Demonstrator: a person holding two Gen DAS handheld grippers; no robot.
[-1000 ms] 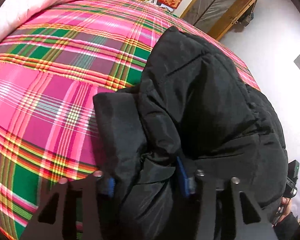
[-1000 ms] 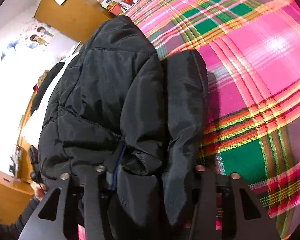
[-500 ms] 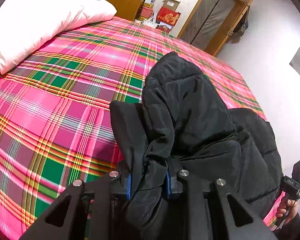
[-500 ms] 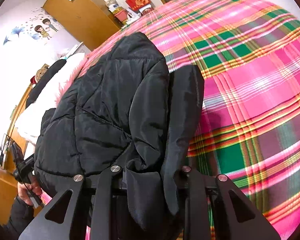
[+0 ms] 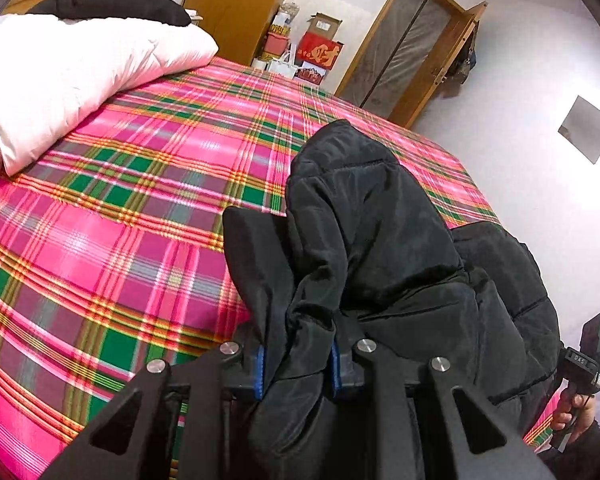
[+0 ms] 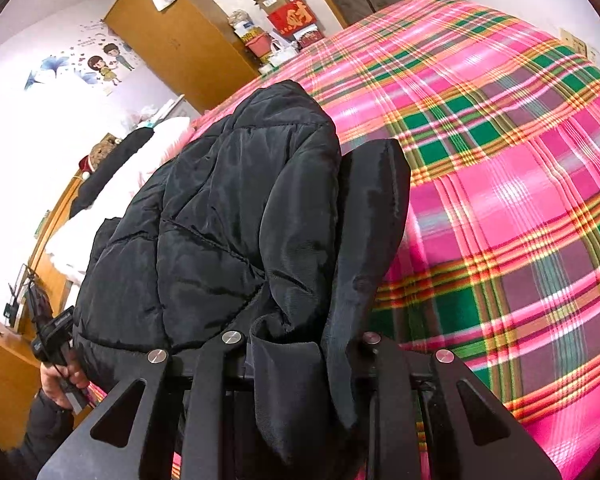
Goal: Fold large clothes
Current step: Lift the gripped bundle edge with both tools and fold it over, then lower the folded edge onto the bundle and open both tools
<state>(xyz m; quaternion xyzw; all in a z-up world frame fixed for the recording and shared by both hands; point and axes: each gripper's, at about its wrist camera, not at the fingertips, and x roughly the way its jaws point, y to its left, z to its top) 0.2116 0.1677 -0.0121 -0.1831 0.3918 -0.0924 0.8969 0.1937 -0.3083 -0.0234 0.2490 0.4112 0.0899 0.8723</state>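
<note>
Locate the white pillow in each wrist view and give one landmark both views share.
Left wrist: the white pillow fills the upper left, lying on the plaid bedspread.
Right wrist: the white pillow is a strip at mid left, partly hidden behind the black jacket.
Shared landmark: the red box beside the wooden wardrobe.

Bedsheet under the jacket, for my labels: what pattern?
Pink plaid bedsheet with green and yellow stripes, clearest in the left wrist view.

A pink and green plaid bedspread (image 5: 120, 240) covers the bed, with a white duvet (image 5: 60, 80) heaped at its head. Beyond the bed stand a wooden wardrobe (image 6: 180, 44), a red box (image 5: 320, 50) and a wooden door frame (image 5: 404, 44).
</note>
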